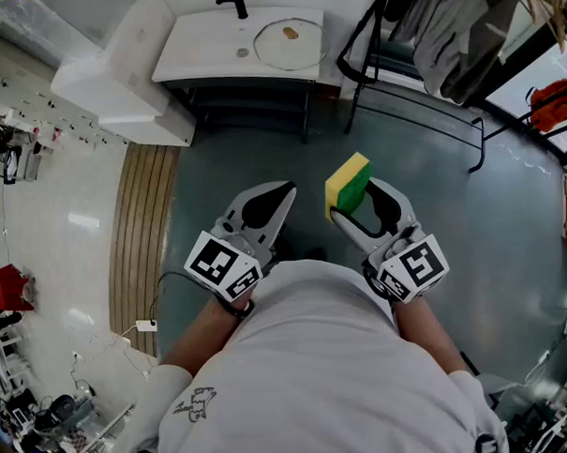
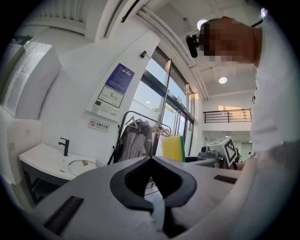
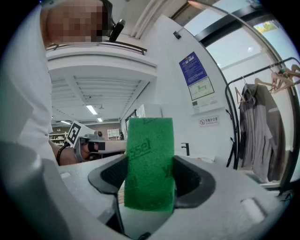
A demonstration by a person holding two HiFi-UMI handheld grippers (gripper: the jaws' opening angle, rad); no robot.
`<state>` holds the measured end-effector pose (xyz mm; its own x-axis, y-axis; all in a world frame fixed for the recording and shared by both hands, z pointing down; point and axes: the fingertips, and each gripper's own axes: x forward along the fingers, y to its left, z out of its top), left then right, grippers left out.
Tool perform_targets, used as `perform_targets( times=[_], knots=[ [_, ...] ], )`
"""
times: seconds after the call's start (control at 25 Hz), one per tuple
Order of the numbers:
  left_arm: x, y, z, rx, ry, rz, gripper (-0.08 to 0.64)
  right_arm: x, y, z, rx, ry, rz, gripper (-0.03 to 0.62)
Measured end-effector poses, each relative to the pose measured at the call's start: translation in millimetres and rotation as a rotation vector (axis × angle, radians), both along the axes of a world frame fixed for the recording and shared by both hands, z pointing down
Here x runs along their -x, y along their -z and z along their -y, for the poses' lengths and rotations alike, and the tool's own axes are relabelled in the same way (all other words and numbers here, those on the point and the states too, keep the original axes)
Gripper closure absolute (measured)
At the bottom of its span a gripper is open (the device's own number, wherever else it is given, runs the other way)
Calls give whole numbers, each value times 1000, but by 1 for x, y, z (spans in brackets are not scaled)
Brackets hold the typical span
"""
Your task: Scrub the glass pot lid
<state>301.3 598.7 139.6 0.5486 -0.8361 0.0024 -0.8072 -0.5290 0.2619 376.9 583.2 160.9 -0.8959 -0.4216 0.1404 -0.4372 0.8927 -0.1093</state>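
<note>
White shirt (image 1: 317, 360) of person at bottom of head view, both forearms out in front. Right gripper (image 3: 149, 180) clamped on sponge (image 3: 149, 164): green side toward its camera, yellow side away, upright betw. the pads, top sticking up above jaws. Left gripper (image 2: 151, 159) closed, jaw tips together, nothing betw. them, roughly level. Grippers side by side, near each other but apart, over grey floor (image 1: 432, 196). Glass lid (image 1: 290, 42) well ahead of both, flat on white counter (image 1: 201, 51), brown knob up, just right of drain; black tap (image 1: 234, 2) at counter's back edge. Sponge well apart from lid. Clothes rack (image 1: 444, 45) w/ grey garments right of counter. Wood-slat strip (image 1: 143, 236) on floor at left.
</note>
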Motion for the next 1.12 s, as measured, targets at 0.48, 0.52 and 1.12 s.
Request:
perform_targets(
  times=[0.48,0.52,1.12],
  knots=[
    [21,-12,13,14,11,-11,561,16,-9,14,-4,7,-27,293],
    [29,-12,17,16,12,-14,561,24,-9,19,-7,8,-31,293],
    [216,-1,105,-3,38,-2,561,176,2,116,-26,-36,-65,293]
  ],
)
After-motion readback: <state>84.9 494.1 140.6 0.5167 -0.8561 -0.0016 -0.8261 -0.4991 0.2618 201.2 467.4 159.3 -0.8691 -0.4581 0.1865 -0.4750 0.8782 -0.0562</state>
